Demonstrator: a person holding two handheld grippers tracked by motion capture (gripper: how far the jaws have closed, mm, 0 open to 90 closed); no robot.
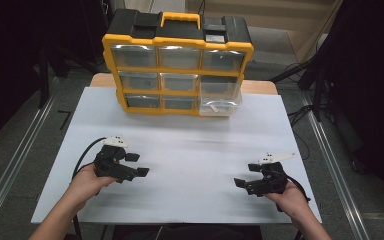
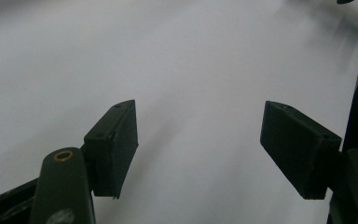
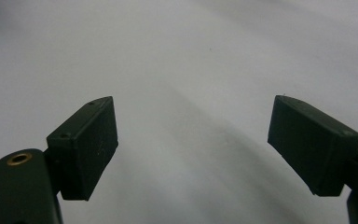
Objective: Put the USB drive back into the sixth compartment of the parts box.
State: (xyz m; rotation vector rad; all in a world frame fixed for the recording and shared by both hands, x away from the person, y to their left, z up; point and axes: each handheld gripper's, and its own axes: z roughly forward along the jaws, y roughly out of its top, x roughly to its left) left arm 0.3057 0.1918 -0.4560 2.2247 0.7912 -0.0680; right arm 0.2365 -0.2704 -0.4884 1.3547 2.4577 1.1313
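Note:
A yellow and black drawer organizer (image 1: 177, 62) with several clear drawers stands at the back of the white table top (image 1: 195, 145). Its bottom right drawer (image 1: 220, 106) sticks out a little, with something pale inside. My left gripper (image 1: 139, 164) rests low over the front left of the table, jaws pointing right, open and empty. In the left gripper view the left gripper (image 2: 198, 135) has bare white surface between its jaws. My right gripper (image 1: 246, 175) sits at the front right, jaws pointing left, open. In the right gripper view the right gripper (image 3: 193, 135) holds nothing.
A black cable (image 1: 82, 157) loops from the left gripper over the table's left part. The organizer has a yellow carry handle (image 1: 180, 19) on top. Dark floor and metal rails (image 1: 10, 160) flank the table on both sides.

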